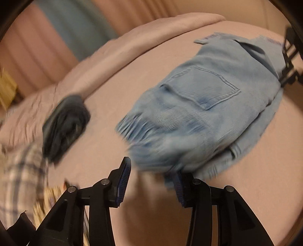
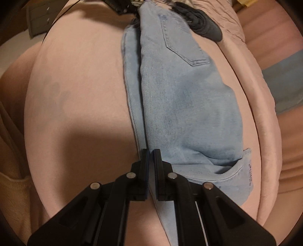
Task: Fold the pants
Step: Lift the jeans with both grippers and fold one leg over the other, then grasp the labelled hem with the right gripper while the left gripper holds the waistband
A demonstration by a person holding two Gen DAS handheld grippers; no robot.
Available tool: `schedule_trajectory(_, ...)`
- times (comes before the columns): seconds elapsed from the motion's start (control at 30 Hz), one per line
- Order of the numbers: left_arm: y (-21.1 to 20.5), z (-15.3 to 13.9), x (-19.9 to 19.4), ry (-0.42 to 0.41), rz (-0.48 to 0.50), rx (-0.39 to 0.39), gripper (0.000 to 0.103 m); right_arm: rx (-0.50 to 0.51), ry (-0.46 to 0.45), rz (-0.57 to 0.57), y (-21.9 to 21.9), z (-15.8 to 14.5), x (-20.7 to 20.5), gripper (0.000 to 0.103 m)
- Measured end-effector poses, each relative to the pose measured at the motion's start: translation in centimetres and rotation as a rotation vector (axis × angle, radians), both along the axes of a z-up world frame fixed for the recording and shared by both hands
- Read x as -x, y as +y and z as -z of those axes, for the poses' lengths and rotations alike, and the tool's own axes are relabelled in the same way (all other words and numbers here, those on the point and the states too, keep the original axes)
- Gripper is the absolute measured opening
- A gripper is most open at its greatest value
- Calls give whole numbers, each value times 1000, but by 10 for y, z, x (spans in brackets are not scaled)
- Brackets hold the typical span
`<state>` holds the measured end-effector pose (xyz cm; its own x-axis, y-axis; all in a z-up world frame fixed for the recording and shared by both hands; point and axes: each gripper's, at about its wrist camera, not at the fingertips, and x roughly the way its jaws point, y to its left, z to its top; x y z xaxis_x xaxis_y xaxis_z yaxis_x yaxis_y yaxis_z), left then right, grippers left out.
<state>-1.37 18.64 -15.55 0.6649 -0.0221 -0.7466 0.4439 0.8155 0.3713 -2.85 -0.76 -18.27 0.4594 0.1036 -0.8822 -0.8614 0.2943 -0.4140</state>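
Light blue jeans (image 1: 198, 113) lie folded on the pink bed (image 1: 106, 136), back pocket up, frayed hem toward my left gripper. My left gripper (image 1: 151, 170) is open; the frayed denim end lies against its right finger, not clamped. The view is motion-blurred. In the right wrist view the jeans (image 2: 185, 98) stretch away from me. My right gripper (image 2: 151, 151) is shut on the near edge of the jeans. The left gripper (image 2: 121, 5) shows at the far end of the jeans.
A dark folded garment (image 1: 64, 126) lies on the bed to the left of the jeans, also in the right wrist view (image 2: 200, 24). A plaid cloth (image 1: 20, 170) lies at far left. A rolled pink blanket (image 1: 151, 36) edges the bed.
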Motion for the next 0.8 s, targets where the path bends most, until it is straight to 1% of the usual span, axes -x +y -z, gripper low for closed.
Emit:
schedule_trajectory(0.07,13,-6,7,6,-54,32,44,9,9,-7,3,0,-3,5)
schedule_trajectory(0.1,20,-11,11,11,-91,70,44,11,12,-10,4,0,-6,5)
schedule_trajectory(0.13,24,-16,13,12,-112,105,44,11,12,-9,6,1,5,5)
schedule_trajectory(0.17,29,-26,16,-1,-136,173,44,9,11,-9,8,0,5,5)
schedule_trajectory(0.2,30,-37,19,-31,-150,239,44,5,12,-9,9,0,8,5)
schedule_trajectory(0.23,30,-44,20,-50,-158,275,44,9,21,-22,9,0,9,5)
schedule_trajectory(0.27,27,-54,17,-76,-172,339,44,8,20,-22,8,0,13,5)
schedule_trajectory(0.3,23,-59,12,-84,-181,381,44,1,24,-15,7,-1,12,5)
schedule_trajectory(0.37,13,-63,-2,-73,-194,469,44,-7,31,-4,5,-2,12,5)
schedule_trajectory(0.43,0,-56,-17,-31,-203,513,44,-9,34,1,4,-3,13,5)
schedule_trajectory(0.47,-8,-44,-27,21,-229,496,45,-8,33,2,3,-4,14,5)
schedule_trajectory(0.5,-14,-28,-34,87,-268,457,44,-7,35,1,3,-4,15,5)
schedule_trajectory(0.53,-17,-16,-37,129,-294,427,44,-7,38,5,2,-4,15,5)
schedule_trajectory(0.57,-21,9,-38,188,-318,369,45,-13,39,11,2,-4,15,5)
schedule_trajectory(0.6,-26,14,-29,123,-299,340,46,-21,44,16,0,-3,14,5)
schedule_trajectory(0.63,-29,14,-24,81,-286,327,46,-32,54,23,-1,-2,14,5)
schedule_trajectory(0.67,-33,14,-23,80,-291,306,46,-52,63,35,-3,-2,13,5)
schedule_trajectory(0.7,-35,12,-25,90,-306,303,46,-69,69,49,-2,0,12,5)
schedule_trajectory(0.77,-35,1,-31,141,-336,303,46,-122,85,84,-7,-2,8,3)
schedule_trajectory(0.8,-35,-6,-32,152,-344,301,46,-143,92,100,-9,-4,7,3)
